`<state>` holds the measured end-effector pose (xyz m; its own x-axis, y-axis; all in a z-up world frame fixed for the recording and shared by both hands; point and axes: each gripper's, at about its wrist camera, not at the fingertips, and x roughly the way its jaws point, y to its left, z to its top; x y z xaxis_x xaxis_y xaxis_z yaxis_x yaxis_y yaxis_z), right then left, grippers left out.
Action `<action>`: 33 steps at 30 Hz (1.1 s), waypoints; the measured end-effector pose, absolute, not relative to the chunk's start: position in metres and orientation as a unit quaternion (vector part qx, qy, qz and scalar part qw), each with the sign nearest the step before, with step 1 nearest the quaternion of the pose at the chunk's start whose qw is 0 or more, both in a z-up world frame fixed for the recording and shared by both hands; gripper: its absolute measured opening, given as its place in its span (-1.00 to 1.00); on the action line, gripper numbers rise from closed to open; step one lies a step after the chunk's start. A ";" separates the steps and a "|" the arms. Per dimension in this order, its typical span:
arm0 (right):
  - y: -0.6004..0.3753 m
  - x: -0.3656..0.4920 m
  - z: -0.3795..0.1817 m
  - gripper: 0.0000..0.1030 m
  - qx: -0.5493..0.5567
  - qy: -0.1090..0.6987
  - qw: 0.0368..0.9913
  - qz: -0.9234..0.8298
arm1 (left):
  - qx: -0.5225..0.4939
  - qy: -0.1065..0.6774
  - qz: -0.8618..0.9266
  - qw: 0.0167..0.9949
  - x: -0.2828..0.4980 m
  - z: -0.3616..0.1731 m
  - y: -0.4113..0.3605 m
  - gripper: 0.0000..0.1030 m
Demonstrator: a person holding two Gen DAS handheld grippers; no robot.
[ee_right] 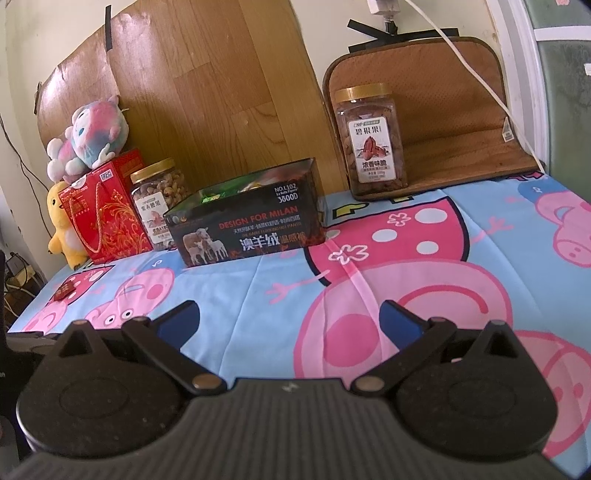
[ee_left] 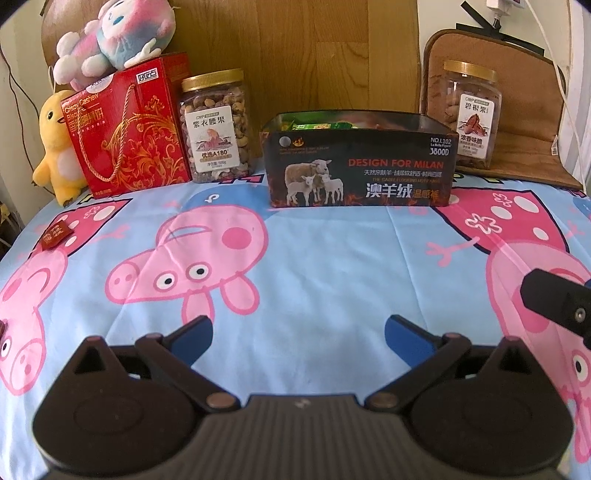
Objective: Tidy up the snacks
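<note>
upper left: pink-blue plush toy (ee_left: 110, 33) atop red box | left edge: yellow duck plush (ee_left: 55, 144) | background: wooden board (ee_left: 295, 48) | right: brown mat (ee_left: 517, 92) against wall | below: pig-print sheet (ee_left: 314, 266)

Soft daylight, fairly bright, slight washed haze in both views. Glare at 1 o'clock on white wall (ee_left: 532, 22) and cable (ee_right: 465, 55). Shadows faint beneath black box (ee_left: 360, 162). Strong fisheye bending, dark corners at frame edges; focus mildly soft throughout.
</note>
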<state>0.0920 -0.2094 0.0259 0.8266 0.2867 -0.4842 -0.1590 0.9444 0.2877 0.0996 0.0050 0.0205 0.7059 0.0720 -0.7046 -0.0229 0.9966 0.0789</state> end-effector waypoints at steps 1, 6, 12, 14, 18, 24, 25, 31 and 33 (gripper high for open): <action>-0.209 0.092 0.026 1.00 0.118 0.270 0.948 0.118 | 0.032 0.383 0.026 0.923 0.100 0.021 0.005 1.00; -0.209 0.092 0.026 1.00 0.119 0.271 0.948 0.118 | 0.032 0.383 0.025 0.923 0.100 0.021 0.005 1.00; -0.209 0.092 0.026 1.00 0.119 0.271 0.948 0.117 | 0.032 0.383 0.025 0.923 0.100 0.021 0.005 1.00; -0.209 0.092 0.026 1.00 0.118 0.271 0.948 0.117 | 0.032 0.383 0.025 0.923 0.100 0.021 0.005 1.00; -0.209 0.092 0.026 1.00 0.118 0.271 0.948 0.117 | 0.033 0.385 0.024 0.922 0.100 0.019 0.005 1.00; -0.208 0.092 0.026 1.00 0.118 0.271 0.948 0.118 | 0.030 0.387 0.025 0.921 0.100 0.018 0.005 1.00; -0.208 0.092 0.026 1.00 0.118 0.271 0.948 0.118 | 0.030 0.387 0.025 0.921 0.100 0.018 0.006 1.00; -0.208 0.092 0.025 1.00 0.118 0.272 0.948 0.118 | 0.030 0.388 0.024 0.921 0.100 0.018 0.006 1.00; -0.208 0.092 0.024 1.00 0.118 0.272 0.948 0.118 | 0.030 0.388 0.025 0.921 0.100 0.018 0.006 1.00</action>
<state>0.0923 -0.2077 0.0242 0.8245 0.2872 -0.4875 -0.1593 0.9446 0.2870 0.1002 0.0058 0.0183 0.6981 0.0684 -0.7127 -0.0221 0.9970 0.0741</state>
